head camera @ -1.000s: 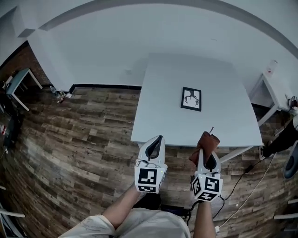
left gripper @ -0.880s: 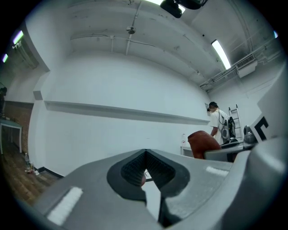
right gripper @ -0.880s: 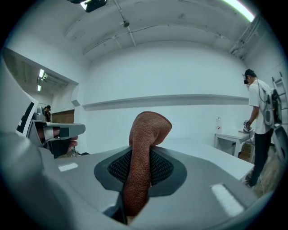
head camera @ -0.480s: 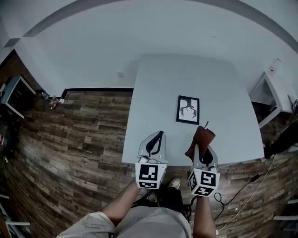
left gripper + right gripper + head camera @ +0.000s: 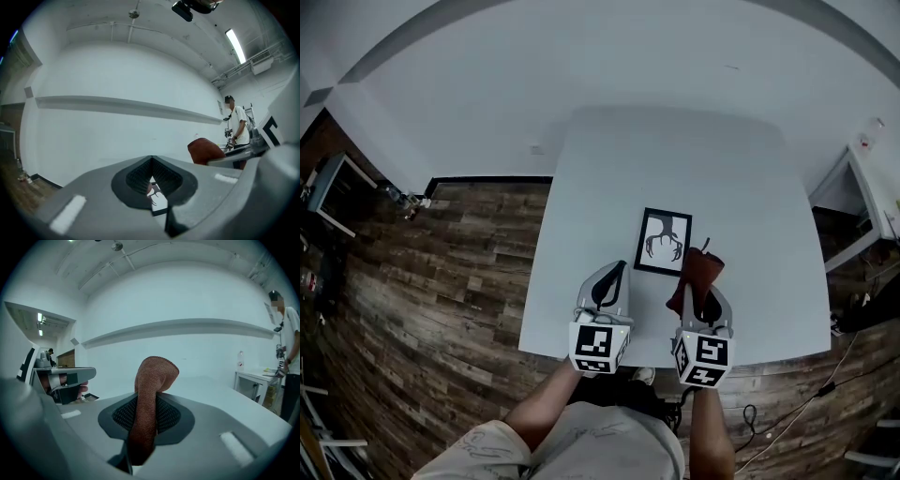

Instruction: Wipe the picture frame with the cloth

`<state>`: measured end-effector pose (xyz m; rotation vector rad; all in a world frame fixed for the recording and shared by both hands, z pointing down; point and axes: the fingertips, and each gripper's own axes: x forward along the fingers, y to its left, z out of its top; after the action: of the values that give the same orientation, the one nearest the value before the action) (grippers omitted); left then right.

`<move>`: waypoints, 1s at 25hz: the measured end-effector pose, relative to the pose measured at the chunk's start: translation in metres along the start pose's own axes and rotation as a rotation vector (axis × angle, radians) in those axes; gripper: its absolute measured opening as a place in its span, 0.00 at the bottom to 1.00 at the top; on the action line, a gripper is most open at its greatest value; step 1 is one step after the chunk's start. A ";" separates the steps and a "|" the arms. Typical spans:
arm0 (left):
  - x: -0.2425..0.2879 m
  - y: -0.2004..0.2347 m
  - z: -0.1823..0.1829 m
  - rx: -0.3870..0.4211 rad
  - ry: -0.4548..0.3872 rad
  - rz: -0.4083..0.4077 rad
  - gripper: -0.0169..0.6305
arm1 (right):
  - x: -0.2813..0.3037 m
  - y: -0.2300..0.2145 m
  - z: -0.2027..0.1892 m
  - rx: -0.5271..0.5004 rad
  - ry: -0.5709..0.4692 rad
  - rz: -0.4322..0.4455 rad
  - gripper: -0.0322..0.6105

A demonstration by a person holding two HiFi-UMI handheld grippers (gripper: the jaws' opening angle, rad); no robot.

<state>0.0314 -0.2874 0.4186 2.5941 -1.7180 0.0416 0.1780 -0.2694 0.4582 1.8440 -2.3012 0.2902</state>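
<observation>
One picture frame (image 5: 664, 241) — one cloth (image 5: 695, 278)

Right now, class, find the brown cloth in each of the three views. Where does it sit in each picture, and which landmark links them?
Head view: lower centre-right, the brown cloth is clamped in the right hand-held gripper, beside the picture frame.
Left gripper view: right of centre, off to the side.
Right gripper view: dead centre, standing up between the jaws.
Shared landmark: the white table beneath it.
</observation>
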 end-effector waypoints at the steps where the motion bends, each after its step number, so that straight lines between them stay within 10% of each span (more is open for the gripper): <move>1: 0.006 0.001 -0.004 0.003 0.011 0.008 0.03 | 0.006 -0.003 -0.002 0.002 0.010 0.002 0.21; 25: 0.050 0.056 -0.020 0.024 0.063 0.013 0.03 | 0.269 0.038 -0.109 -0.027 0.563 0.066 0.21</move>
<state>-0.0005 -0.3546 0.4413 2.5696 -1.7236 0.1432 0.0845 -0.4858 0.6312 1.4336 -1.9575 0.6846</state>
